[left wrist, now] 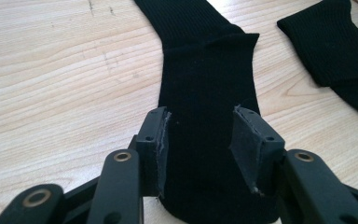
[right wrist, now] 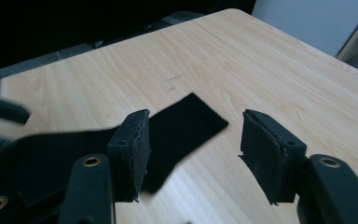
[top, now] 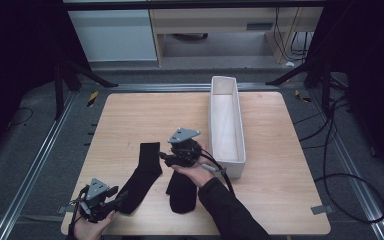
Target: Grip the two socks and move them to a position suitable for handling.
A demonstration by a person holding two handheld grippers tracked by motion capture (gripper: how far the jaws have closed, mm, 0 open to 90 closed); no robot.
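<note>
High view: two black socks lie flat on the worktop [top: 280, 150], the long sock [top: 142, 177] at 7 o'clock, the shorter sock [top: 181, 194] beside it, likely spread for pairing.

Left gripper view: left claw [left wrist: 200, 140] released, straddling the sock's end.

Right gripper view: right claw [right wrist: 191, 149] released, above the cuff.

Two black socks lay on a wooden table [top: 130, 110]. The left gripper [top: 111, 200] sat at the near end of the longer sock [top: 142, 177], while the right gripper [top: 167, 156] hovered between that sock and a shorter sock [top: 181, 192]. A long white tray [top: 226, 122] stood just right of them.
</note>
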